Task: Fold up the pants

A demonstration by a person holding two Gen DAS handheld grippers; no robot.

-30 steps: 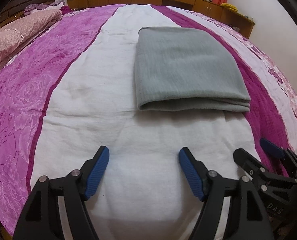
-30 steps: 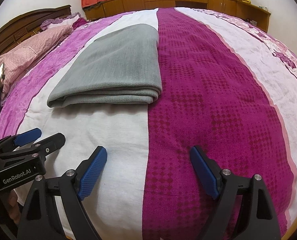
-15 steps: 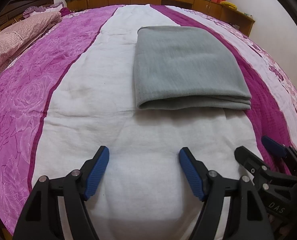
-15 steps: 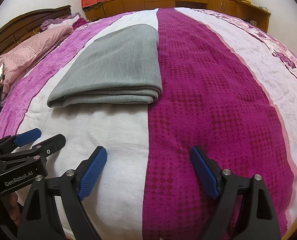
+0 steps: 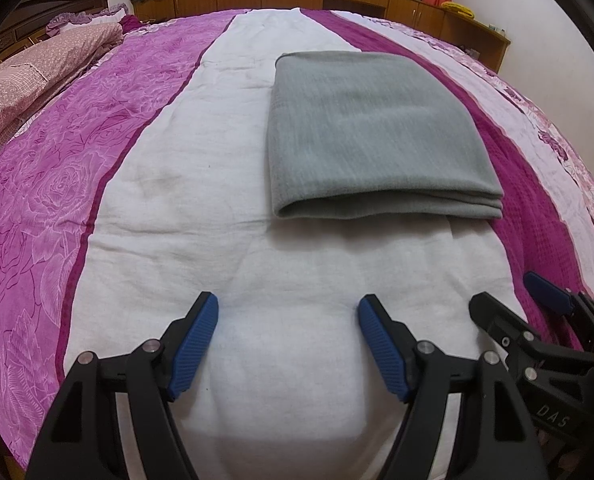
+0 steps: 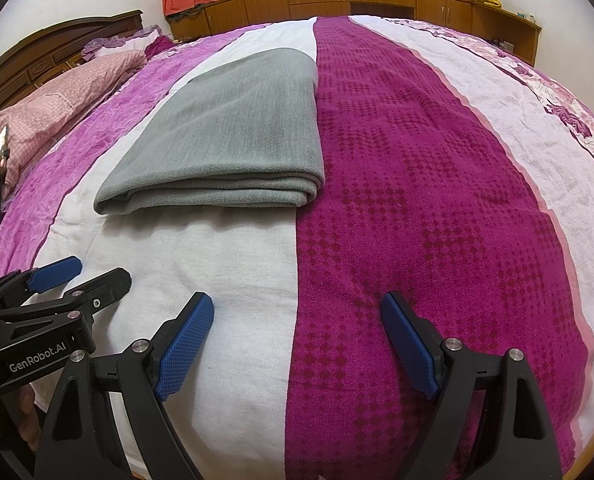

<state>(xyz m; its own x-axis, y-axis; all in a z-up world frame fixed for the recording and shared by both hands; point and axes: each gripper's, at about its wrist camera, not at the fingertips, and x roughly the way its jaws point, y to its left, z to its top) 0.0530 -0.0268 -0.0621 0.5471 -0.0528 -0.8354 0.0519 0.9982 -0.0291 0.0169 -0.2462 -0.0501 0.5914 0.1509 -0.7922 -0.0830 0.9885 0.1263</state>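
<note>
Grey folded pants flat on bed. Left claw and right claw spread, empty, nearer than pants. Seemingly finished; further nudging risks unfolding stacked layers.

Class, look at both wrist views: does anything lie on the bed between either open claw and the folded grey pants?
Nothing visible does. Only bare bedspread separates the left claw and right claw from the pants.
</note>
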